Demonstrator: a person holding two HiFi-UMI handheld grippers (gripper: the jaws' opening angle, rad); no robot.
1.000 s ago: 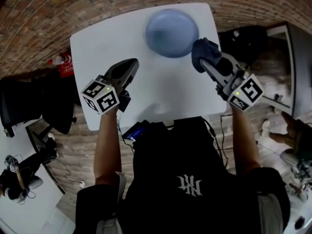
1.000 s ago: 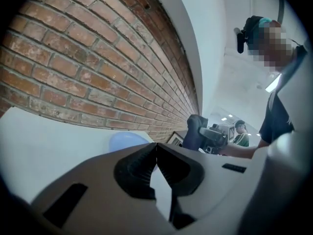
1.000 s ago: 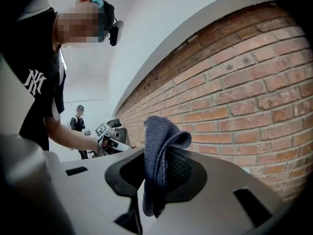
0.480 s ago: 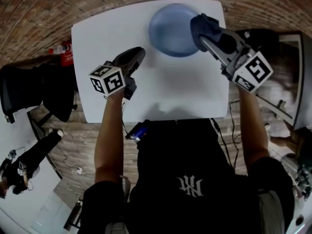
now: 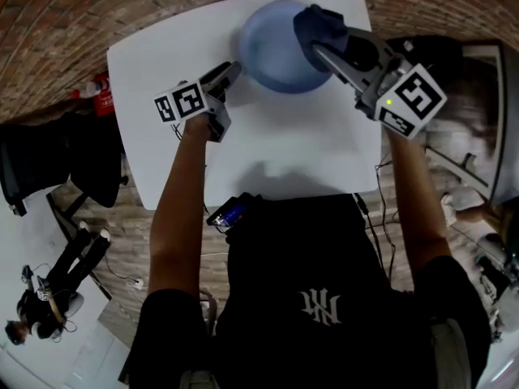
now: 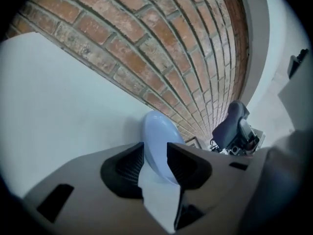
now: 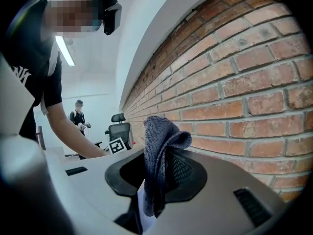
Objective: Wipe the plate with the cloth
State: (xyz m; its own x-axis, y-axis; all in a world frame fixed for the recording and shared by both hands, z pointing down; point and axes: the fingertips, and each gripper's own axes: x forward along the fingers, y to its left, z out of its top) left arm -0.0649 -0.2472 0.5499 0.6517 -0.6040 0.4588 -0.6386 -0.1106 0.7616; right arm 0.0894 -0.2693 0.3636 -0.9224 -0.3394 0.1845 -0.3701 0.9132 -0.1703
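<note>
A light blue plate lies at the far side of the white table. My left gripper reaches the plate's left rim. Its jaws have just been opening and stand open. In the left gripper view the plate shows in the gap between the left gripper jaws, and I see no pad pressing on it. My right gripper is shut on a dark blue cloth, which hangs over the plate's right part. The cloth is folded and bunched between the right gripper jaws.
A brick wall runs behind the table's far edge. A red item and a black office chair stand to the left of the table. A small dark device sits at the table's near edge.
The left gripper has moved forward and down to the plate's left rim, rolling as it went, and its jaws have parted. The right gripper has carried the cloth leftward over the plate.
</note>
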